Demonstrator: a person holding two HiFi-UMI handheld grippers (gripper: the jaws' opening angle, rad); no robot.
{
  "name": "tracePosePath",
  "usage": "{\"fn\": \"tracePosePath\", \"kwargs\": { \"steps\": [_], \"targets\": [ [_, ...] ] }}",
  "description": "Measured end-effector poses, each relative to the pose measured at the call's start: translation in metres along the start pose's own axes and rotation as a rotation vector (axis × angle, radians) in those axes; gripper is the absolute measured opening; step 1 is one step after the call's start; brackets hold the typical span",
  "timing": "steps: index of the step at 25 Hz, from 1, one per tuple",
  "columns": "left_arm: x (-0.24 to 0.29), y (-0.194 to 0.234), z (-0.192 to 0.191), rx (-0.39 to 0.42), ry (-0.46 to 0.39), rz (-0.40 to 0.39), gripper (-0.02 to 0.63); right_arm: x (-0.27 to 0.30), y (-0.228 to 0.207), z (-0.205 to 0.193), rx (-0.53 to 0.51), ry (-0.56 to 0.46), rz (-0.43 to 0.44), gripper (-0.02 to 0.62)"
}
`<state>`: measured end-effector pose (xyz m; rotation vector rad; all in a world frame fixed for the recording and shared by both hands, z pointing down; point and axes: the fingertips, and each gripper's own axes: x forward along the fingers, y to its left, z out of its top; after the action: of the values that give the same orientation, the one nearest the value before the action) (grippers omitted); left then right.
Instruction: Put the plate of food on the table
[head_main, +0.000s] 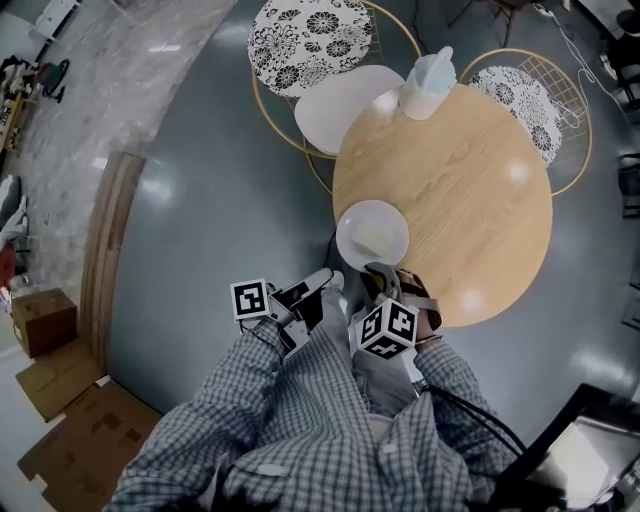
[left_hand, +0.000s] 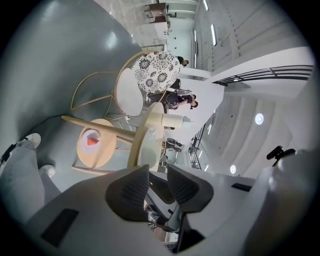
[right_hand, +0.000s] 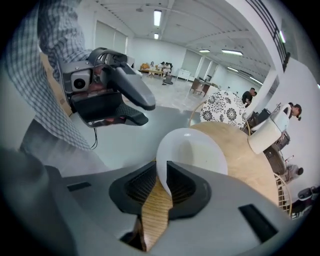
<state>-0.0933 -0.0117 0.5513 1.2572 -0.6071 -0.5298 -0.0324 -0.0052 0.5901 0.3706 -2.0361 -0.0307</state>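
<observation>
Right gripper (right_hand: 161, 176): the jaws are closed on the near rim of the plate (right_hand: 192, 150), one pad on each face of the rim, gap narrow. The gripper points steeply down. Its marker cube (head_main: 388, 328) sits just in front of the person's checked shirt (head_main: 300, 420).

Plate: white and round, at the edge of the table (head_main: 470, 180) nearest the person. The part of its face that shows is plain white. Wood grain of the table shows between the jaws, under the gripped rim. Whether the plate lies flat on the wood or is tipped up at the held side cannot be told.

Left gripper (left_hand: 158, 180): the jaws stand apart with nothing between the pads. It is held close to level, just left of the right gripper and clear of the plate, off the table edge and over the grey floor (head_main: 220, 200). Its cube (head_main: 251, 299) faces up.

Table: round, light wood. On its far side stands a white jug (head_main: 425, 85), well apart from the plate.

Surroundings: two wire chairs with black-and-white patterned cushions stand beyond the table, one at the far left (head_main: 310, 40) and one at the far right (head_main: 525, 105). A plain white seat (head_main: 345, 108) lies between the left chair and the table, partly under the table edge. Cardboard boxes (head_main: 45, 320) sit on the floor at the far left, well apart from the table.
</observation>
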Motion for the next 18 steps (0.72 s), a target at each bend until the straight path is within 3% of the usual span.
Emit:
{"fn": "tracePosePath", "kwargs": {
  "steps": [2,4,12,18],
  "targets": [
    [0.002,-0.002,0.000,0.021,0.002,0.014,0.044,-0.004,0.001,0.002,0.053,-0.022,0.019,0.049],
    [0.006,-0.005,-0.001,0.041,0.011,0.018,0.017,-0.009,0.001,0.003,0.126,-0.050,0.040,0.049],
    [0.021,-0.027,-0.010,0.118,0.057,0.012,0.008,-0.045,-0.016,0.003,0.471,-0.184,0.046,0.048],
    [0.038,-0.045,-0.024,0.292,0.171,0.042,0.008,-0.079,-0.048,-0.010,0.701,-0.288,-0.033,0.048]
  ]
}}
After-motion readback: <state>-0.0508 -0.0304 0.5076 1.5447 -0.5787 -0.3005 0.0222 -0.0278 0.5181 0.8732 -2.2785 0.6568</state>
